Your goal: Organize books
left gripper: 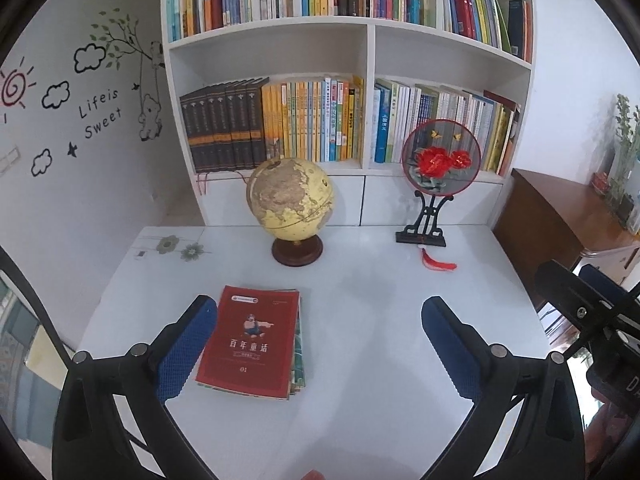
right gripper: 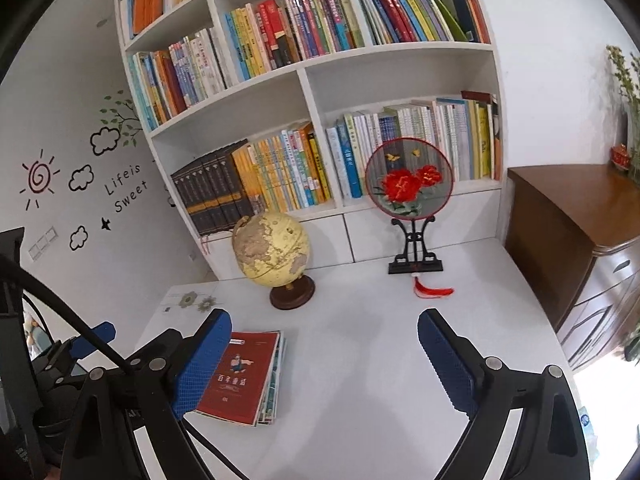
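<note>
White shelves [left gripper: 370,32] fill the back wall, packed with books. Below, the white desk [left gripper: 380,360] lies wide and bare on its right half. Globe [left gripper: 290,200] and fan [left gripper: 440,156] stand at the far edge. Books [left gripper: 252,340], red cover up, sit stacked front-left. Left gripper [left gripper: 320,344] hovers tilted down, fingers spread, nothing grasped; right gripper [right gripper: 324,360] likewise, released.

Book stack [left gripper: 252,344], beside the left finger: red top cover, cartoon figure, pale lettering; green-patterned covers beneath
Gripper pads [left gripper: 188,350]: blue, dimpled grid; black arms
Desk [left gripper: 380,360], between the fingers: plain white
Globe [left gripper: 290,196], beyond the fingertips: yellow-tan, dark red-brown base
Round fan [left gripper: 441,156]: grey gauze, red flowers, red rim, black stand, red tassel [left gripper: 438,265]
</note>
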Action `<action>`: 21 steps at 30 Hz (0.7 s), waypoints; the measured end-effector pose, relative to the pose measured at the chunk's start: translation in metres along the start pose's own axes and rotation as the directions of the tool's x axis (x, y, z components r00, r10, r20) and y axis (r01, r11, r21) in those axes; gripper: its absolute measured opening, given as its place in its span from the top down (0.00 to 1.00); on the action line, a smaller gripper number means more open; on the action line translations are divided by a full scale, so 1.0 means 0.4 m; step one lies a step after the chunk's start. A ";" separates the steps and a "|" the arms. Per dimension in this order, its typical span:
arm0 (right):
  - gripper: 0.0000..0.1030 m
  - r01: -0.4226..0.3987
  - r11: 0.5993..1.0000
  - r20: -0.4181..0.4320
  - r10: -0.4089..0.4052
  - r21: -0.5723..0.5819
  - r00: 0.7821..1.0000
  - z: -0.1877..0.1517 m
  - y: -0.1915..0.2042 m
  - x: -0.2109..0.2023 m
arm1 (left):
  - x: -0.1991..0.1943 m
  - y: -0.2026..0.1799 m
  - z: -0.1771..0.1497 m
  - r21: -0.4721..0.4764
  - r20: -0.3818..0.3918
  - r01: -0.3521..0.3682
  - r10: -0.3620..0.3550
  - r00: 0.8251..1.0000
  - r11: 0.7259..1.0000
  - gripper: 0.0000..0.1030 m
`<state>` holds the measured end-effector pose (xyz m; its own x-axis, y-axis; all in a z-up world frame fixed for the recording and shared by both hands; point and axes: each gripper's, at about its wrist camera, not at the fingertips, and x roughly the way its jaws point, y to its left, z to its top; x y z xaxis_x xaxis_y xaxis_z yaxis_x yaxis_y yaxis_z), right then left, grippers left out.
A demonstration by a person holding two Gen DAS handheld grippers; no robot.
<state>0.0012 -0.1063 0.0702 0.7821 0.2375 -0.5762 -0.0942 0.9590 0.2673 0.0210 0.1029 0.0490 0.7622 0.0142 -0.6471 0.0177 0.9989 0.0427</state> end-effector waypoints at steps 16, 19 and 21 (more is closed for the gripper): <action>0.09 0.021 0.999 -0.023 -0.020 0.029 1.000 -0.008 -0.006 0.001 | 0.003 -0.015 -0.016 0.012 -0.011 0.031 -0.030 0.999 0.999 0.01; 0.09 0.032 0.999 -0.024 -0.032 0.023 0.999 -0.011 -0.002 0.000 | 0.008 -0.013 -0.018 0.009 -0.023 0.049 -0.049 0.999 0.999 0.01; 0.09 0.035 0.999 -0.028 -0.034 0.025 0.999 -0.011 -0.001 0.002 | 0.012 -0.014 -0.019 0.005 -0.030 0.051 -0.051 0.998 0.999 0.01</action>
<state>-0.0008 -0.1059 0.0662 0.7669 0.2088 -0.6068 -0.0516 0.9626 0.2661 0.0195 0.0977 0.0400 0.7403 -0.0356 -0.6713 0.0597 0.9981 0.0130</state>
